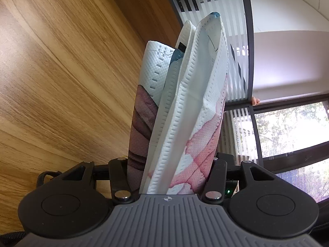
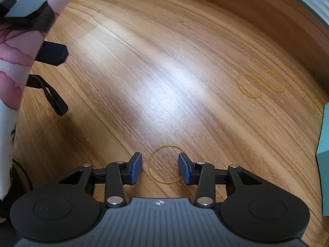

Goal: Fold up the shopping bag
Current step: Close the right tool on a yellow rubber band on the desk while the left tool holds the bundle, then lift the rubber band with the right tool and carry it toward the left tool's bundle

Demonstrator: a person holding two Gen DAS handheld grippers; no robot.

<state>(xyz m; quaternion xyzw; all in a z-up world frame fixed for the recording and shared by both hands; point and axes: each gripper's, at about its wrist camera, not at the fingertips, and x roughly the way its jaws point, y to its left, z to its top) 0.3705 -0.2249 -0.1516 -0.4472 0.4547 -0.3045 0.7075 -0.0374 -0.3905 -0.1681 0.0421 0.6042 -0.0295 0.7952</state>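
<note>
The folded shopping bag [image 1: 185,103], white woven fabric with a pink, brown and teal print, stands up between the fingers of my left gripper [image 1: 168,164], which is shut on the bundle. The right wrist view shows the same bag [image 2: 12,65] at the left edge, with the left gripper's fingers [image 2: 24,6] pressed on either side of it. My right gripper [image 2: 160,167] points down at the wooden table [image 2: 164,82] and is open. A yellow rubber band [image 2: 149,164] lies flat on the table between its blue pads [image 2: 136,167], untouched by them.
Several more rubber bands [image 2: 237,84] lie at the right of the table. A teal box [image 2: 323,154] stands at the right edge. A black strap [image 2: 51,96] hangs below the bag. Windows with vertical blinds [image 1: 216,20] are behind the table.
</note>
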